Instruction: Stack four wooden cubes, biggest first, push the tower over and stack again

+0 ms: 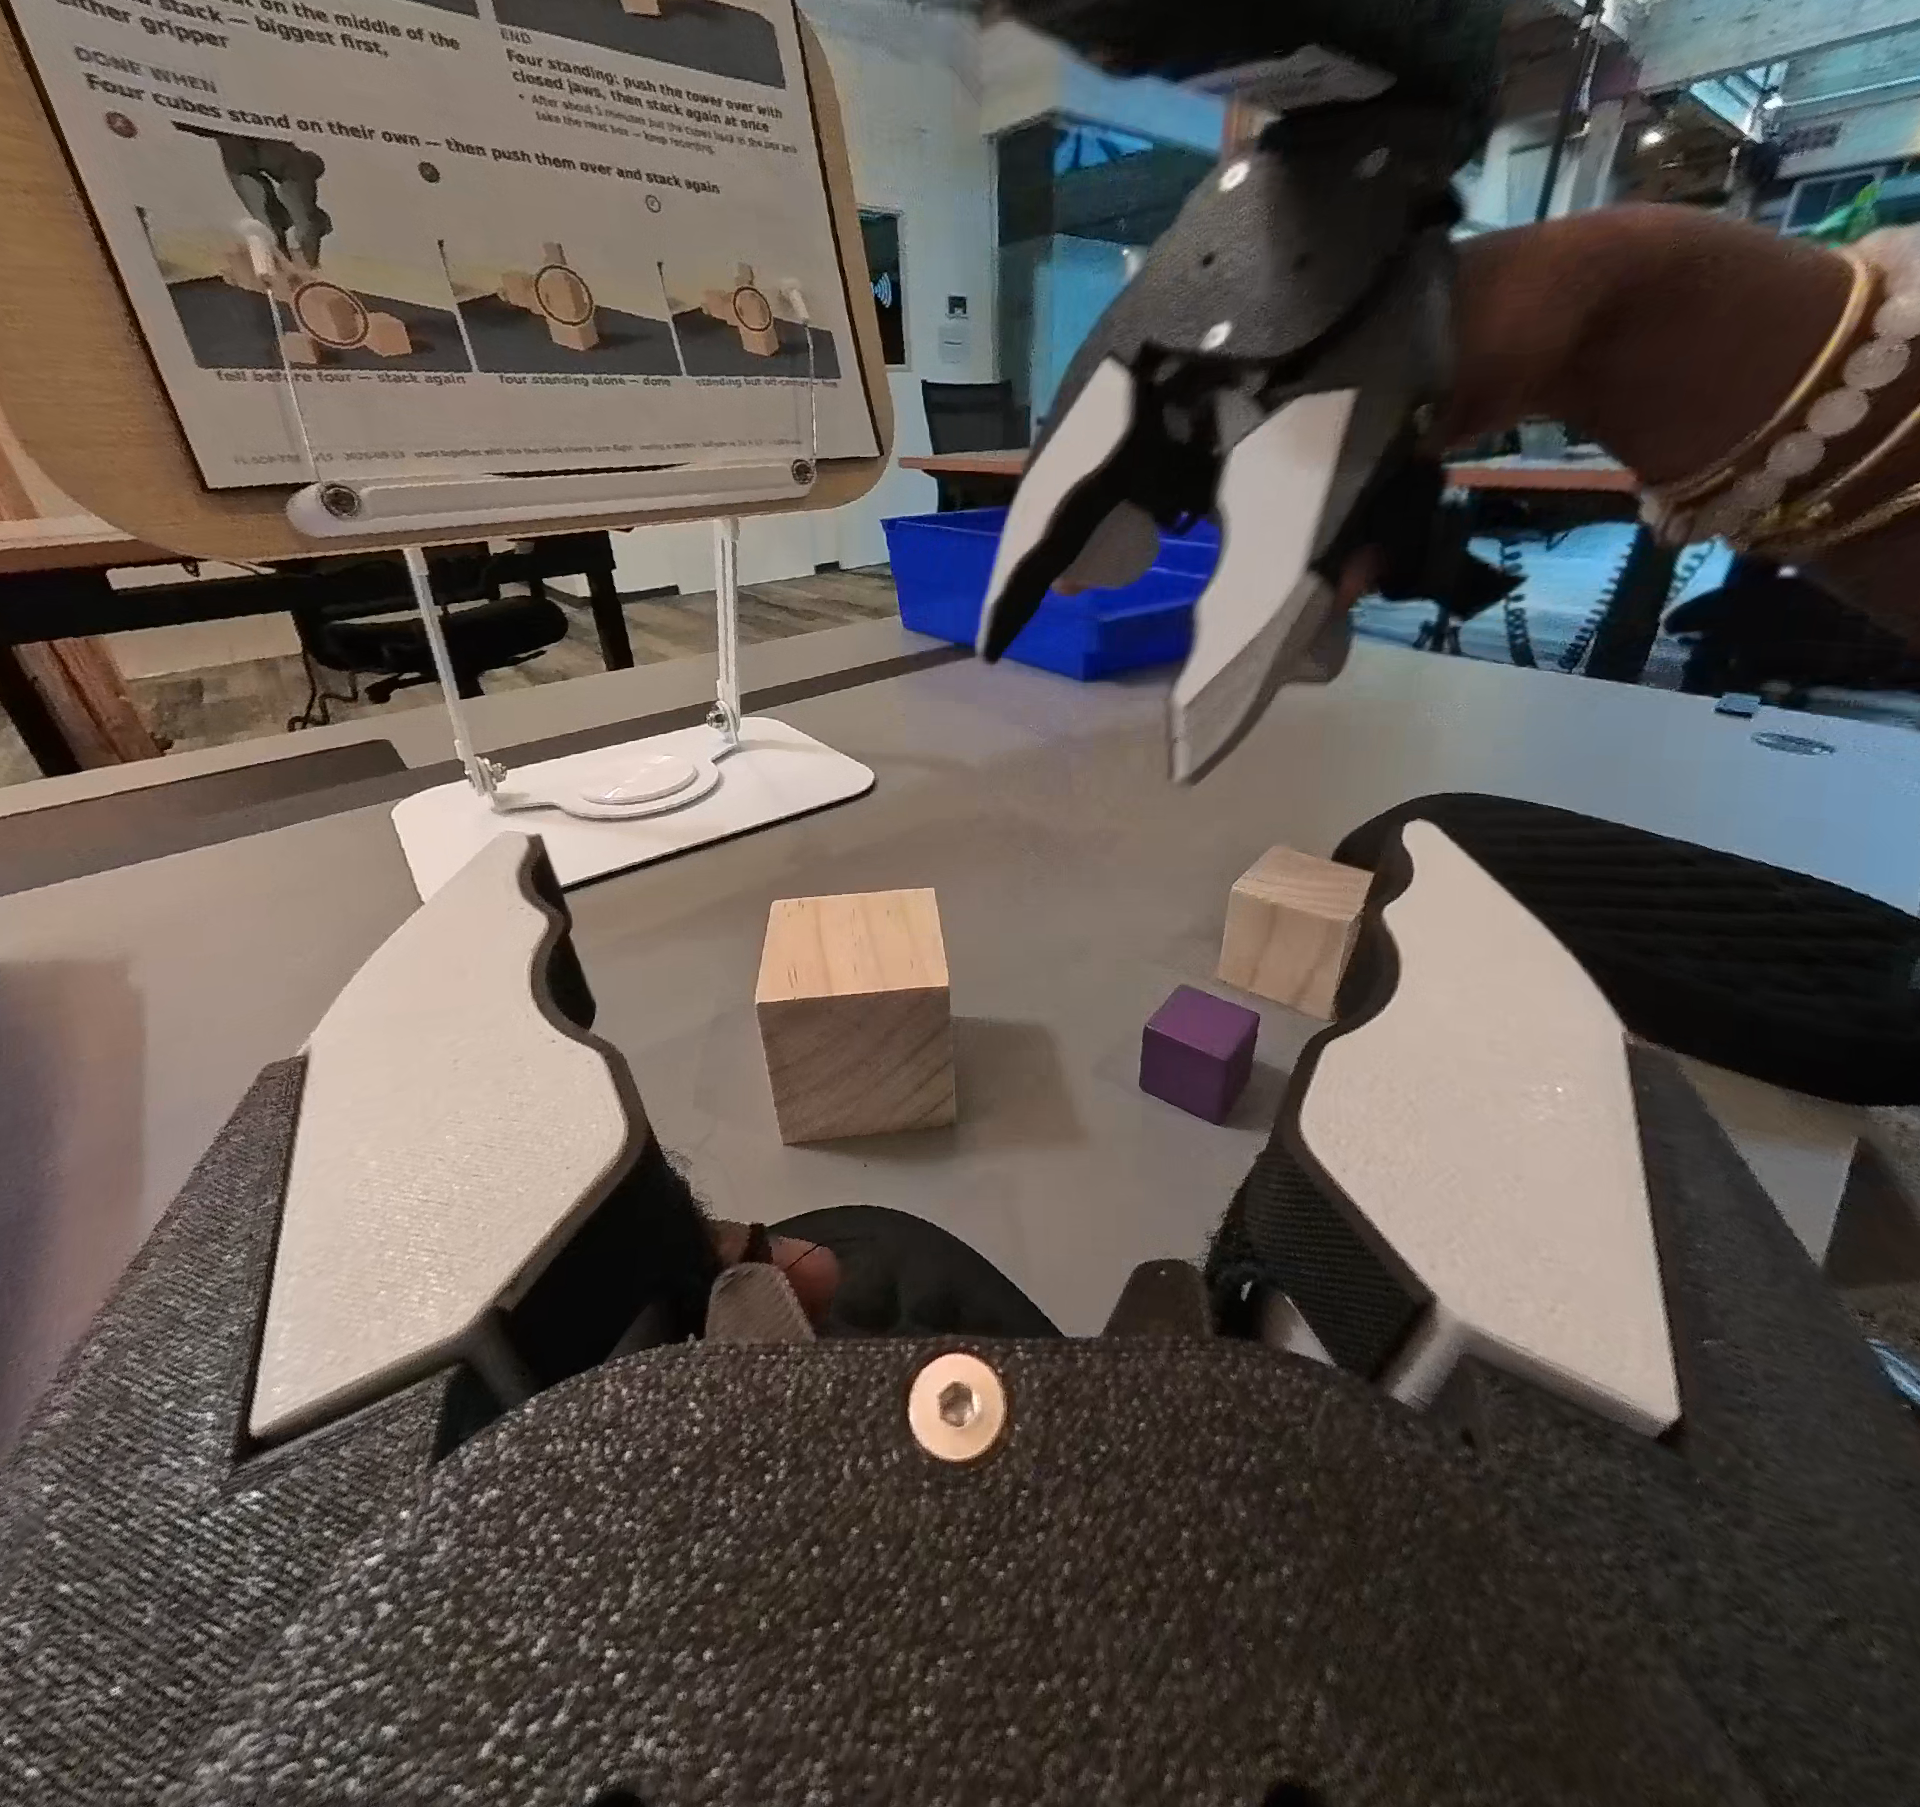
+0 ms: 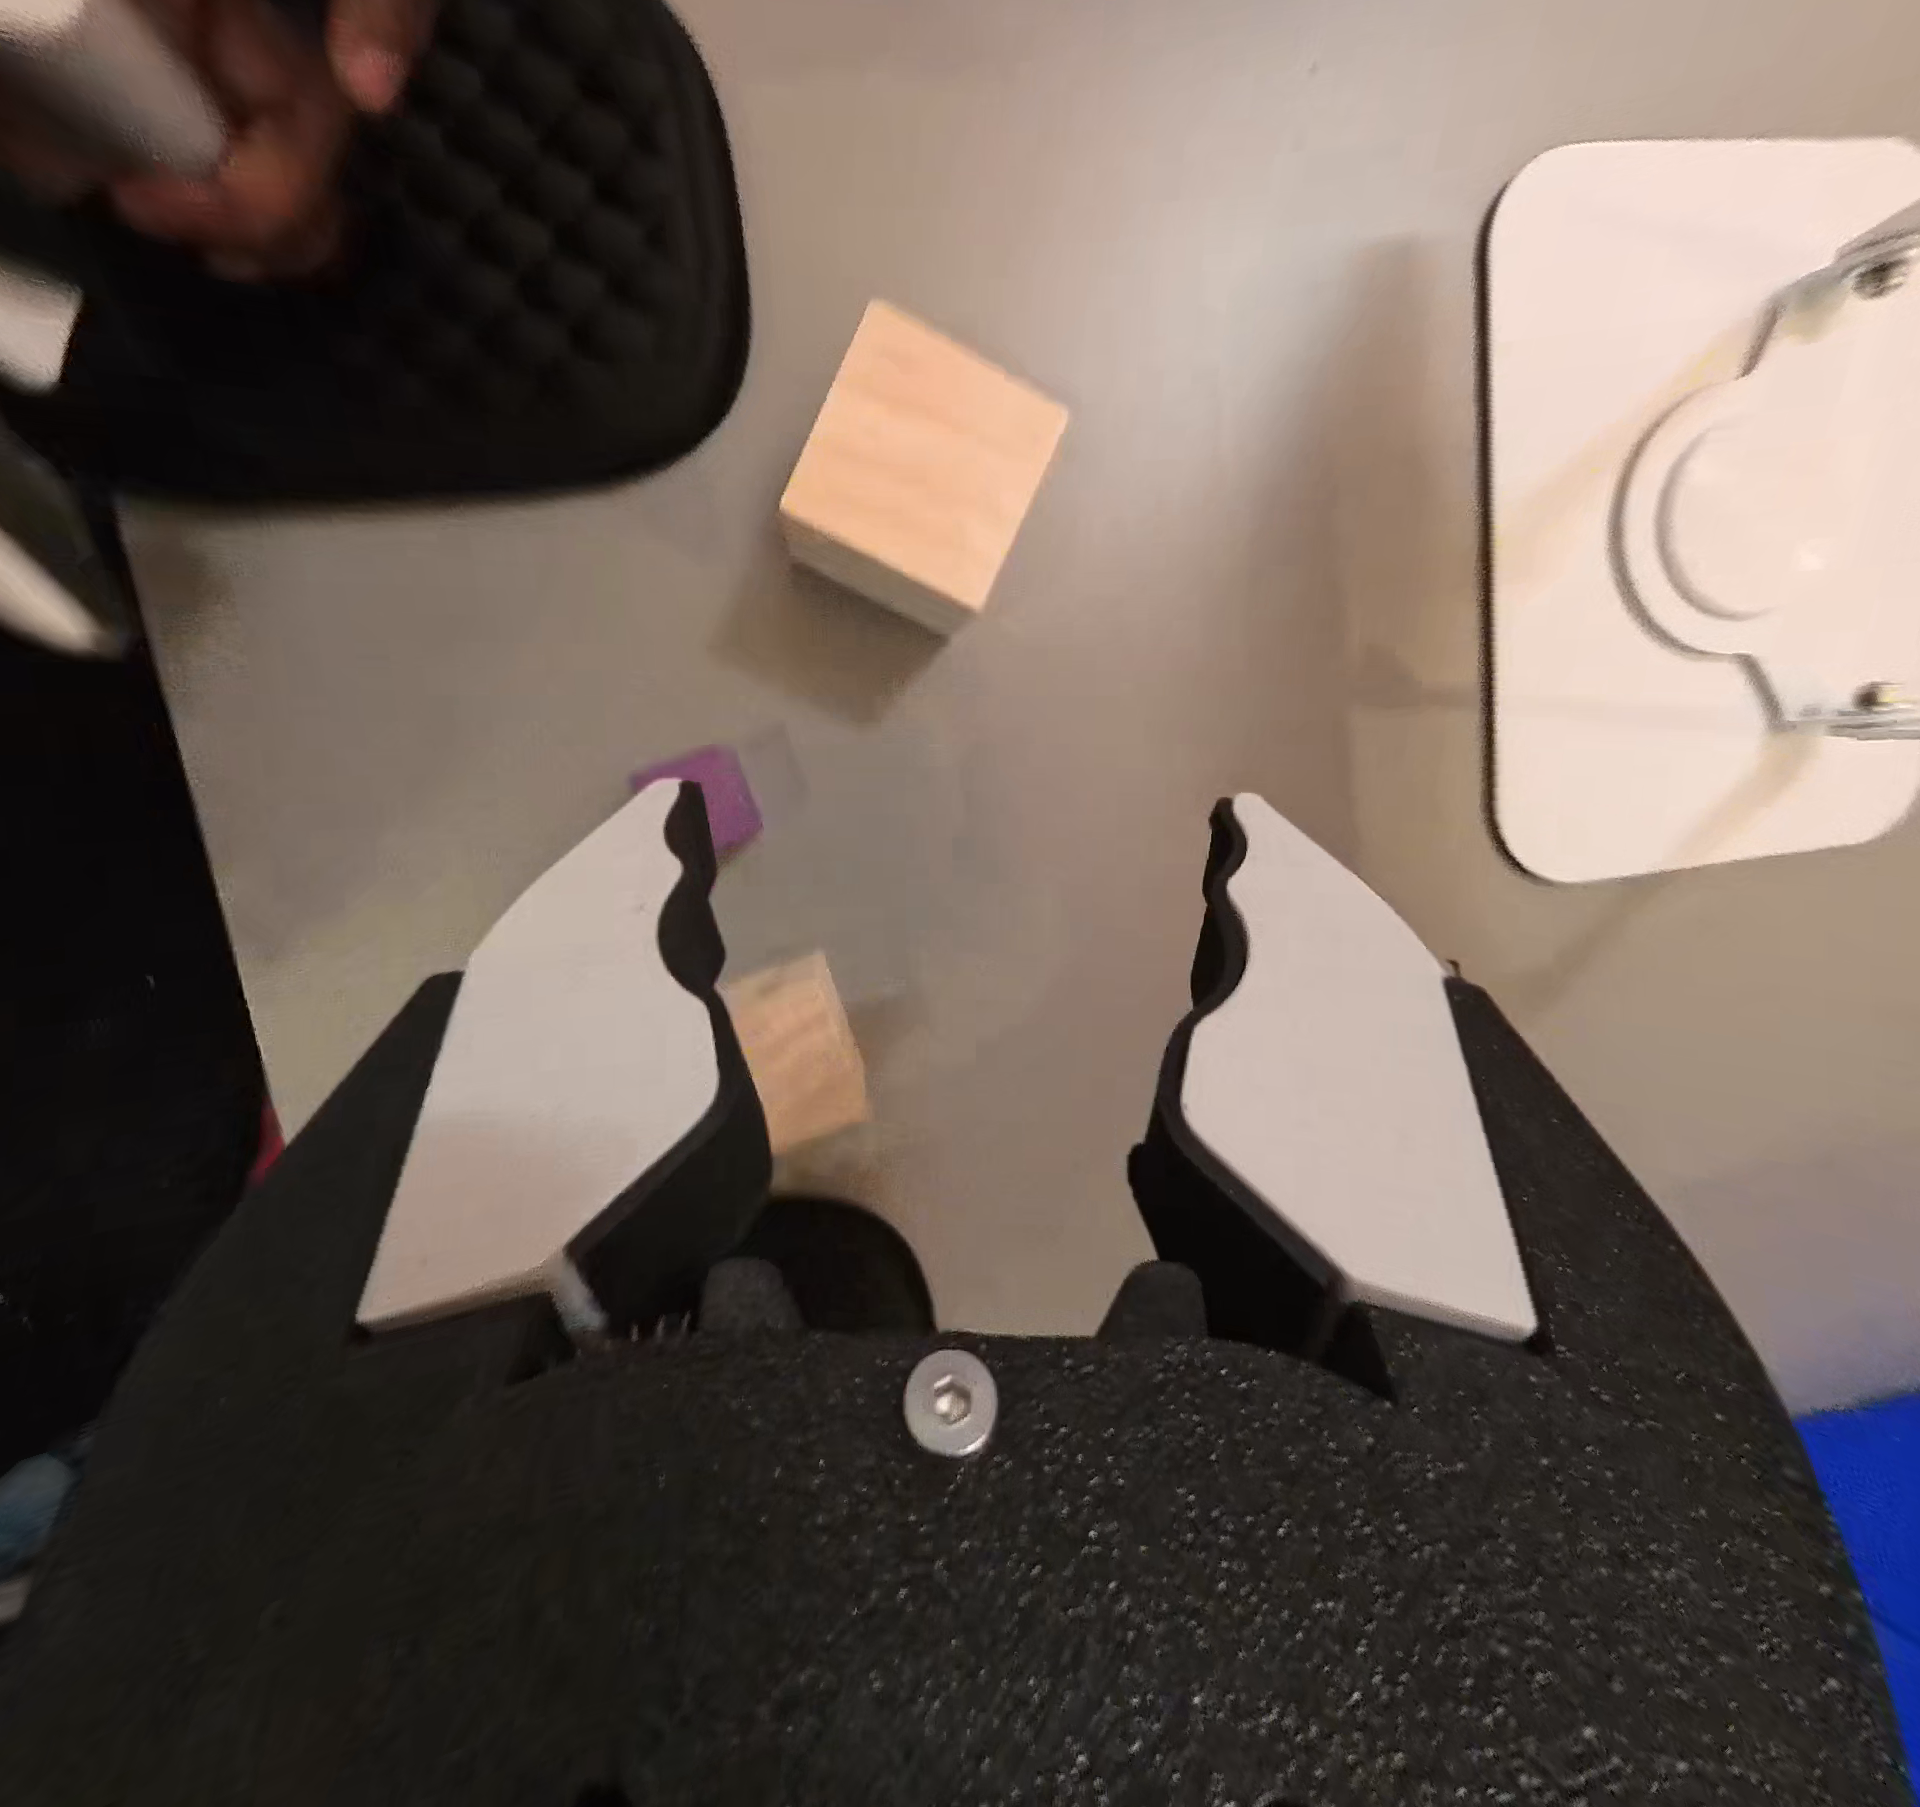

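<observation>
Left wrist view: left gripper jaws wide, empty, low before large wooden cube; right gripper hovered above, jaws apart, empty; best square up, centre cube.

- We see the large cube as pale unfinished wood with clear grain, matt; the smaller wooden cube looks the same.
- The small purple cube has a smooth painted coat with a faint sheen.
- We read the table as a smooth, matt grey surface.
- The left gripper has a rough, grainy black plastic body, flat matt white finger plates and a shiny metal screw.
- The black case shows dimpled foam inside and a ribbed woven outside.
- The stand base is smooth white, slightly glossy.
- The sheet is matt paper on a wood-look board.
- The blue bin looks like glossy plastic.
</observation>
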`<state>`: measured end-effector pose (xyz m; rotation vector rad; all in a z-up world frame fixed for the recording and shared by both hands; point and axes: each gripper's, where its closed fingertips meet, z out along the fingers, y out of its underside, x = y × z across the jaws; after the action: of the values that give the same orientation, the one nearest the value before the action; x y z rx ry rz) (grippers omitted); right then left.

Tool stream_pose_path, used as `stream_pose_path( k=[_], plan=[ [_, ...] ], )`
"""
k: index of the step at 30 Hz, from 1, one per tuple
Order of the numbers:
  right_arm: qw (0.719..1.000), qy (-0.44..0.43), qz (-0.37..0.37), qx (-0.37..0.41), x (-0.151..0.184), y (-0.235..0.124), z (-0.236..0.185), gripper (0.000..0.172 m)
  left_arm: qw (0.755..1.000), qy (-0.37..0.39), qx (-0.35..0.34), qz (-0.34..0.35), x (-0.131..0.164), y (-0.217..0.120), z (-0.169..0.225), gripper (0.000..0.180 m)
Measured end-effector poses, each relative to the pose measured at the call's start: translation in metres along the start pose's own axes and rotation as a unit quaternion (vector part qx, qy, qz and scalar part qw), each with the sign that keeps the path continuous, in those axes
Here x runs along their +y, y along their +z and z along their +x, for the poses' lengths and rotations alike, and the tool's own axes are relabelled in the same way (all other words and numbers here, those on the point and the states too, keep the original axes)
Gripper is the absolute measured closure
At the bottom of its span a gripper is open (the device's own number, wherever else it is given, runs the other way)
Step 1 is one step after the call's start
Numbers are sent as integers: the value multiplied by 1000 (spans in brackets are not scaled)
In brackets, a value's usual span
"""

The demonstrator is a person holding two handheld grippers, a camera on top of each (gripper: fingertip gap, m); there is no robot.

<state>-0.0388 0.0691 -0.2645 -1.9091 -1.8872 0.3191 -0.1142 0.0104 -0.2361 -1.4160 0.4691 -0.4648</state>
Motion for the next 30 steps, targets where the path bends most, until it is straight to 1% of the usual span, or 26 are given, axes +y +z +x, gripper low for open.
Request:
stream_pose_path(
  k=[2,4,6,8,10,14,16,19,24,26,28,30],
  plan=[
    [999,-33,0,-20,15,-14,-5,90,1000,-1,2,0,0,0,0,40],
    [994,-84,-21,-63,32,-18,-20,105,1000,3,4,-3,1,0,2,41],
    [986,-130,-58,-90,50,-15,-34,112,1000,8,5,-6,2,1,3,42],
    [976,-169,-98,-92,66,-8,-41,113,1000,8,8,-5,1,1,3,43],
    [970,-188,-121,-98,76,-1,-46,114,1000,-1,8,-3,1,0,2,44],
    [963,-183,-147,-132,89,10,-54,112,1000,-11,8,1,0,-1,0,44],
    [961,-185,-160,-125,94,17,-52,108,1000,-10,8,2,0,-1,0,44],
    [961,-186,-171,-115,98,24,-50,108,1000,-9,8,0,0,0,0,44],
    [965,-160,-173,-116,102,32,-50,113,1000,-10,9,0,0,0,0,44],
    [964,-155,-180,-116,103,33,-50,127,1000,-10,8,1,0,0,0,44],
    [964,-150,-188,-116,102,32,-50,127,1000,-11,7,1,0,0,0,44],
    [967,-143,-182,-103,92,27,-45,127,1000,-11,5,0,0,0,-1,44]
  ],
)
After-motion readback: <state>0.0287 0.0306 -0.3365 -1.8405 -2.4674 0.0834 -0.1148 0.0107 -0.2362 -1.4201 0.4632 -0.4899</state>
